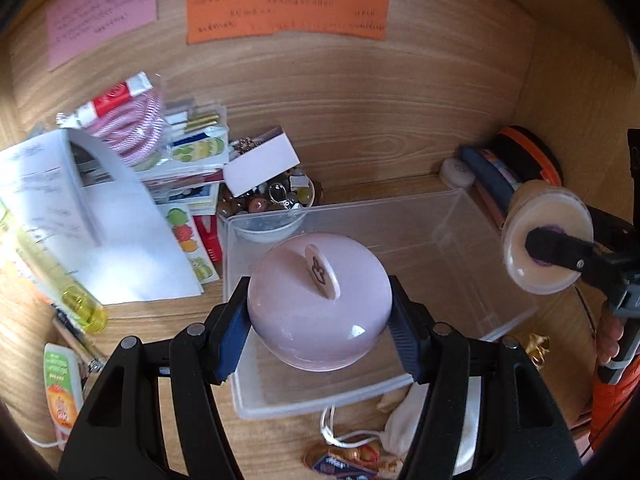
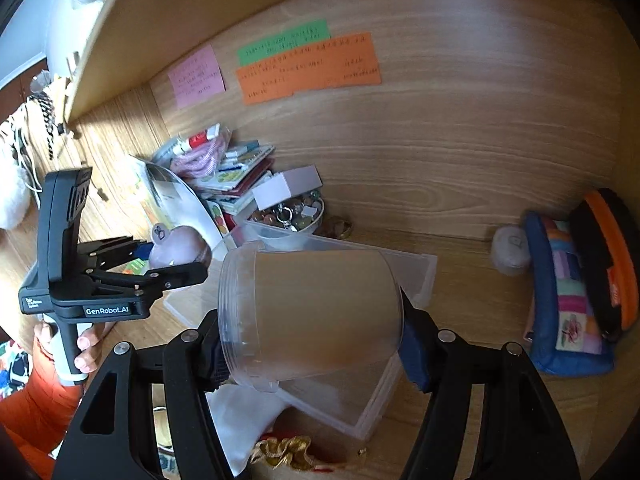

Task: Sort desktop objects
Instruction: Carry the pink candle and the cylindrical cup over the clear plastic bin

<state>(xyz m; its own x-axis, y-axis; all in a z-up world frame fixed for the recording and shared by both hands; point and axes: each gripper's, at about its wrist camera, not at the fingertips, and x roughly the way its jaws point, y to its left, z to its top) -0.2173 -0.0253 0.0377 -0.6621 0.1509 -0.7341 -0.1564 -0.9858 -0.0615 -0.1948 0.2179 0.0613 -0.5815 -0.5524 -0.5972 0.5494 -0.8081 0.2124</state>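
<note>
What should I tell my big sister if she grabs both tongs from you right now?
Left tongs: shut on the pink apple-shaped jar, held above the clear plastic bin.
Right tongs: shut on the clear plastic jar, held off the desk over the bin's right side.
The bin looks empty; neither jar is in it yet.
Left to sort: the stack of sticker sheets, the bowl of beads and trinkets, the yellow tube, the white drawstring pouch.
</note>
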